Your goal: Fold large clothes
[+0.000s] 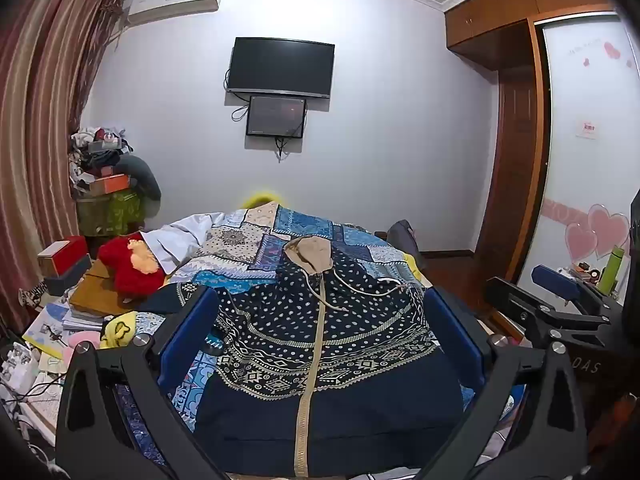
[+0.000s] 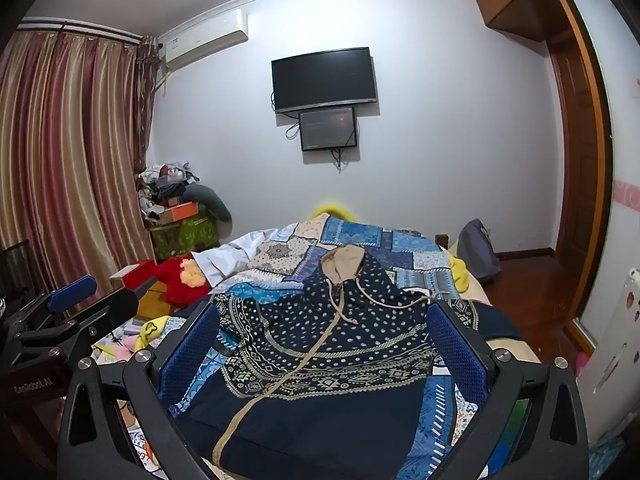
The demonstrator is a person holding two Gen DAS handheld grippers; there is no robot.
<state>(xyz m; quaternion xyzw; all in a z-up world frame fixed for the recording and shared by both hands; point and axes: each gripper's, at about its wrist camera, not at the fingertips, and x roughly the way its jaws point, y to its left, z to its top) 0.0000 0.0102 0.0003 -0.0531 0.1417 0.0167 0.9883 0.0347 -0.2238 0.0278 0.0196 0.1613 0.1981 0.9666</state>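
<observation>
Both claws stood fully open and empty: the left gripper (image 1: 320, 320) and the right gripper (image 2: 322, 336) hung above the hoodie (image 1: 320, 340), touching nothing. The hoodie lay zipped and face up on the patchwork quilt (image 1: 304, 224), hood farthest away. For a clean first fold, each claw should probably pinch one hem corner or sleeve edge (single layer only) and lift evenly. The left view alone showed the green bottle (image 1: 612, 272); the right view alone showed the backpack (image 2: 476, 252).
</observation>
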